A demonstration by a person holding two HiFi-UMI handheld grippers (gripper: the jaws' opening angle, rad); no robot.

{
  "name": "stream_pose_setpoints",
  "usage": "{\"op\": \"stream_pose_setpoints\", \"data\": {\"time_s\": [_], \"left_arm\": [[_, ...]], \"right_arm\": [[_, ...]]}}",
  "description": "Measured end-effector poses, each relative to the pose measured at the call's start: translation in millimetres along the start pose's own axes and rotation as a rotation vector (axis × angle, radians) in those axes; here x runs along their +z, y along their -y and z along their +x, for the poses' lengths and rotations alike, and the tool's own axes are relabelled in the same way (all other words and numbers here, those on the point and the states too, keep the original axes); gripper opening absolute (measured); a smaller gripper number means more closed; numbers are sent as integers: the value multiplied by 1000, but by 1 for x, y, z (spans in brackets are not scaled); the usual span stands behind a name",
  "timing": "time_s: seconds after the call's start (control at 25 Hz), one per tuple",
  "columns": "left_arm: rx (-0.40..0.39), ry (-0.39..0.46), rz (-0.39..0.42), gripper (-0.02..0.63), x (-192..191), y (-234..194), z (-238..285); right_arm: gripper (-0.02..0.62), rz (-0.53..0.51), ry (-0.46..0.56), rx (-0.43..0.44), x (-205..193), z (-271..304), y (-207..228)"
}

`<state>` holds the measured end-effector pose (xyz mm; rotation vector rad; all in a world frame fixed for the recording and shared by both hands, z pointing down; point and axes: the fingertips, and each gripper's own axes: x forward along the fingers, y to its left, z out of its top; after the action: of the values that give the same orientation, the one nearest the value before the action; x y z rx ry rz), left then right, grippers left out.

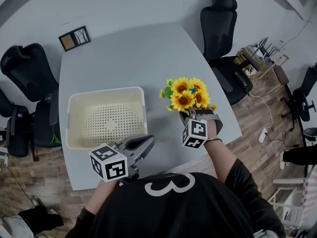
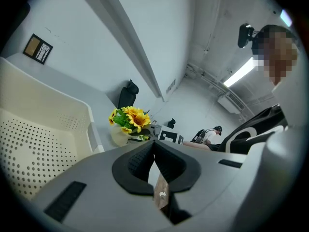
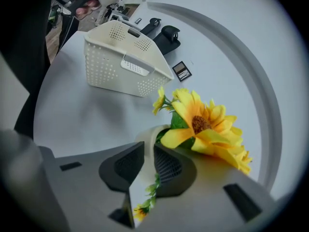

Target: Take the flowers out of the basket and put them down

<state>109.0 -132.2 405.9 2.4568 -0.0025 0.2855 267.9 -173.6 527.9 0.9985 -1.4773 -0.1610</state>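
Basket (image 1: pixel 104 91) is standing upright on the grey table (image 1: pixel 148 48). Just beside its near right corner, I am holding the left gripper (image 1: pixel 147 143) with its jaws pressed together on nothing. To the right of the basket and clear of its wall, the flowers (image 1: pixel 187 94) are standing outside it in a white pot (image 3: pixel 147 137). I am gripping that pot's rim with the right gripper (image 1: pixel 189 114), jaws narrowed onto it.
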Motion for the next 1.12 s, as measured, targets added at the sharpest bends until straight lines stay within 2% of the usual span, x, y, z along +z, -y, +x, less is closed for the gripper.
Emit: {"op": "stream_pose_setpoints", "data": {"time_s": [0.36,0.56,0.88,1.12], "left_arm": [[-10,-32,-28,12,0,-18,2],[-15,-45,-22,12,2,-25,0],[-7,-28,-18,12,2,-31,-9],[25,-9,-16,12,-3,-33,-15]], "right_arm": [[72,25,-35,43,-10,32,-28],[72,61,-29,30,-9,36,-24],[75,139,-32,91,-13,39,-21],[78,149,-27,130,-18,39,-19]]}}
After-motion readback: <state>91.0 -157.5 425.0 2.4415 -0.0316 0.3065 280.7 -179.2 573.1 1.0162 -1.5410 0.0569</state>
